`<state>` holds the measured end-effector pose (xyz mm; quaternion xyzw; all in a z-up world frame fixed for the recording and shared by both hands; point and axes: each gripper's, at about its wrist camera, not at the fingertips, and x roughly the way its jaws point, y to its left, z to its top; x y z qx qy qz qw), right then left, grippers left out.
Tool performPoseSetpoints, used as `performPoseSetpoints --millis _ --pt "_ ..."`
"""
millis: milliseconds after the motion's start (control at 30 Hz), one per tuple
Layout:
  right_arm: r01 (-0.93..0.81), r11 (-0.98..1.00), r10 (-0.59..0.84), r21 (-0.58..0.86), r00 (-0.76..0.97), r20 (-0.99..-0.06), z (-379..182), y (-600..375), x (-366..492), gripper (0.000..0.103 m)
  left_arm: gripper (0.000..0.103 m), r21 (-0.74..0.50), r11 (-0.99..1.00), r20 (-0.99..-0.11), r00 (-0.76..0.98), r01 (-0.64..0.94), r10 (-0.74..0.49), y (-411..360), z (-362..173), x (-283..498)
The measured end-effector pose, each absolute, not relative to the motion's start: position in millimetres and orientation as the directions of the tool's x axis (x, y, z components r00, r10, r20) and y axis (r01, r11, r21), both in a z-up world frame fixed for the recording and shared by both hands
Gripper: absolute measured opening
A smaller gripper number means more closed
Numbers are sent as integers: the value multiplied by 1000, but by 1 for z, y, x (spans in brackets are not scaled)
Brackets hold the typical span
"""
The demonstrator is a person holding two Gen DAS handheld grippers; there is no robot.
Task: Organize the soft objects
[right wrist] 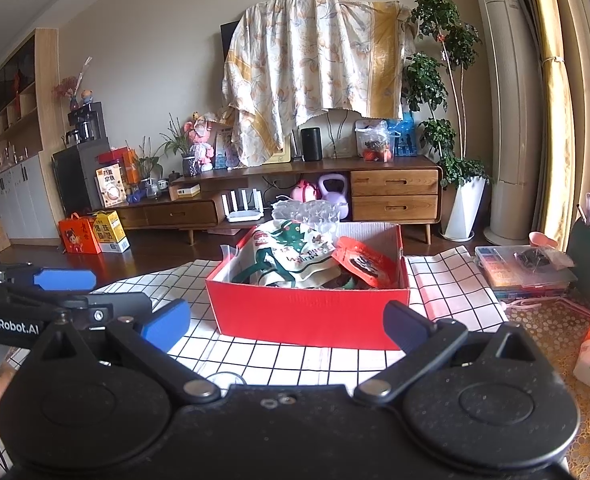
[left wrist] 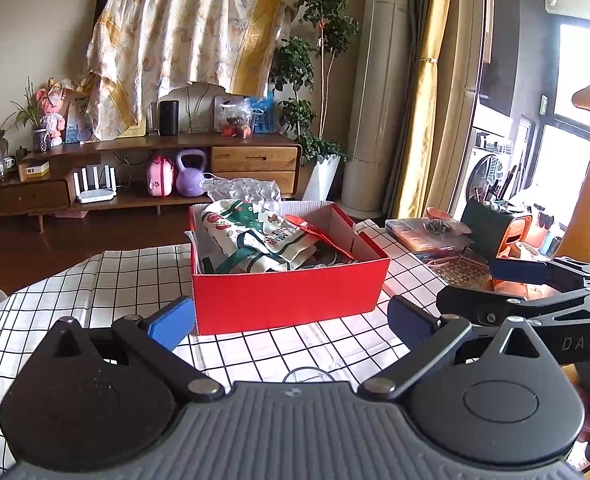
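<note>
On the table (left wrist: 95, 280), which had a white cloth with a black grid over it, a red cardboard box (left wrist: 287, 300) sat pretty much dead centre in front of both cameras. It was open on top and already stuffed with soft things. The biggest was a cream fabric bag (left wrist: 255, 240) with green and red cartoon print, slumped across the left and middle of the box. Behind it a wad of clear bubble wrap (left wrist: 243, 190) poked up over the back wall. On the right side, a red pouch (right wrist: 361, 264) leaned against the bag, easiest to see from the right wrist view.

Off to the right of the box, well apart from it, was a stack of clear plastic cases (left wrist: 427, 236) on the table.

The left hand-held gripper (left wrist: 291, 320) hung just short of the box's front wall, blue pads spread wide, gripping nothing. The right hand-held gripper (right wrist: 287, 322) was the same deal: fingers wide apart, nothing between them, hovering near the front of the box. They were side by side, each one visible at the edge of the other's view.
</note>
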<state>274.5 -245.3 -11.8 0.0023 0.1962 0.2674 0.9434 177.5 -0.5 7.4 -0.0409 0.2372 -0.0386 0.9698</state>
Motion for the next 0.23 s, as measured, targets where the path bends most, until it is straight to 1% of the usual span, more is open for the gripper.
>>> performPoseSetpoints --millis 233 --pt "-509 854 509 108 775 -375 -13 -247 277 103 103 -88 995 -462 884 39 -75 -1 5 179"
